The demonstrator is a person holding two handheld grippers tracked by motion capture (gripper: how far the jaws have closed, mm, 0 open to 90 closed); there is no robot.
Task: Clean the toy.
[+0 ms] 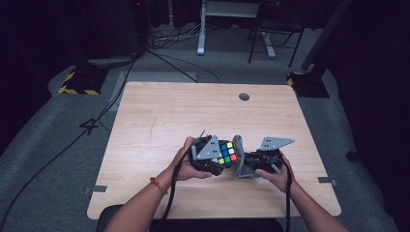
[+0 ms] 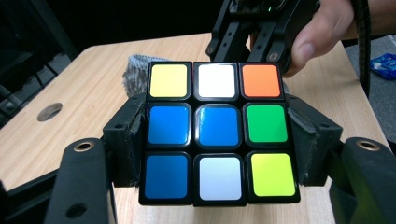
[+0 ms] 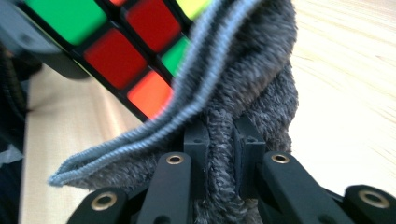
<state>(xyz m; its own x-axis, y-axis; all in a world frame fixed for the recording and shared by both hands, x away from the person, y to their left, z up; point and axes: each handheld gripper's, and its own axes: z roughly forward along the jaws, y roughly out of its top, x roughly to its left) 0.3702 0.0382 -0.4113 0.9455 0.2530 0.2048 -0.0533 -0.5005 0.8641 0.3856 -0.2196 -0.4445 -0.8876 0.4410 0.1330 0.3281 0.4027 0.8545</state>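
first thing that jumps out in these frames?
The scrambled puzzle cube, clamped between the left gripper's jaws above the near middle of the wooden table, its face of blue, yellow, white, orange and green squares toward that gripper's camera. Right beside it, the right gripper pinches a grey fuzzy cloth that lies against the cube's side.

1 puzzle cube (image 1: 226, 152), 1 grey cloth (image 1: 240, 159), 2 grippers.
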